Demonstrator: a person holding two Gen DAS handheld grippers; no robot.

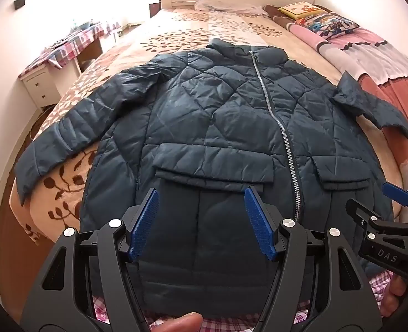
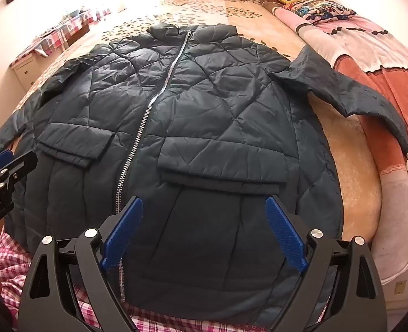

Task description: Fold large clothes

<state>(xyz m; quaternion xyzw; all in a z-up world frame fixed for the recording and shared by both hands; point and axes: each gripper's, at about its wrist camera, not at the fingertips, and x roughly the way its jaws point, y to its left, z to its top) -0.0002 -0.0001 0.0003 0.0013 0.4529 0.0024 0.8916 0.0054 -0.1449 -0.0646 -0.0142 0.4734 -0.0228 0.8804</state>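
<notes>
While one jacket [image 1: 204, 116] lies flat, left gripper [image 1: 201, 202]; right gripper [image 2: 204, 210]; both gape empty.

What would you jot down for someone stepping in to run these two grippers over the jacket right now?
Left gripper: open, holding nothing, hovering over the jacket's lower front, below a flap pocket.
Right gripper: open wide, holding nothing, hovering over the hem on the other side of the zipper.
Jacket: dark quilted, flat on the bed, front up, zipped, collar at the far end, both sleeves spread out to the sides.
Done: jacket laid out.
Left: every fold; probably sleeves in first, then the body.
</notes>
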